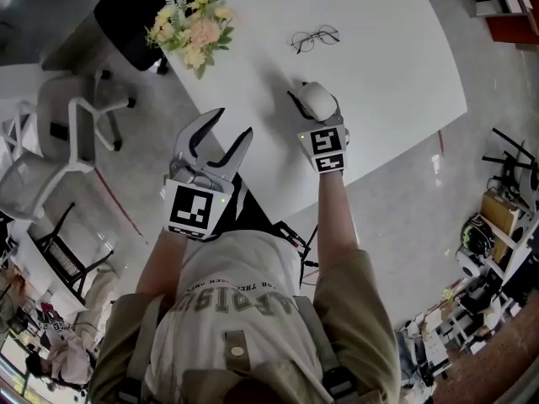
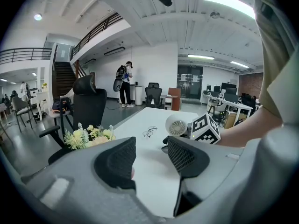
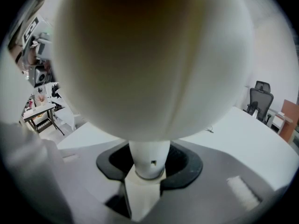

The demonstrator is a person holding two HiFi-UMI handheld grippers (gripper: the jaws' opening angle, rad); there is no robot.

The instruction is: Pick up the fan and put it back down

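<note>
The white fan (image 1: 313, 95) is over the white table (image 1: 396, 66), near its front edge. My right gripper (image 1: 316, 106) is shut on it. In the right gripper view the fan's round head (image 3: 154, 59) fills the picture, and its thin stem sits clamped between the dark pads (image 3: 184, 164). The fan's grille (image 2: 177, 125) also shows in the left gripper view, beside the right gripper's marker cube. Whether its base touches the table I cannot tell. My left gripper (image 1: 229, 129) hangs open and empty at the table's front edge, left of the fan, its pads (image 2: 117, 160) apart.
A bunch of artificial flowers (image 1: 192, 30) lies at the table's far left corner. A pair of glasses (image 1: 315, 37) lies beyond the fan. A black office chair (image 1: 126, 7) and a white chair (image 1: 59, 133) stand left of the table.
</note>
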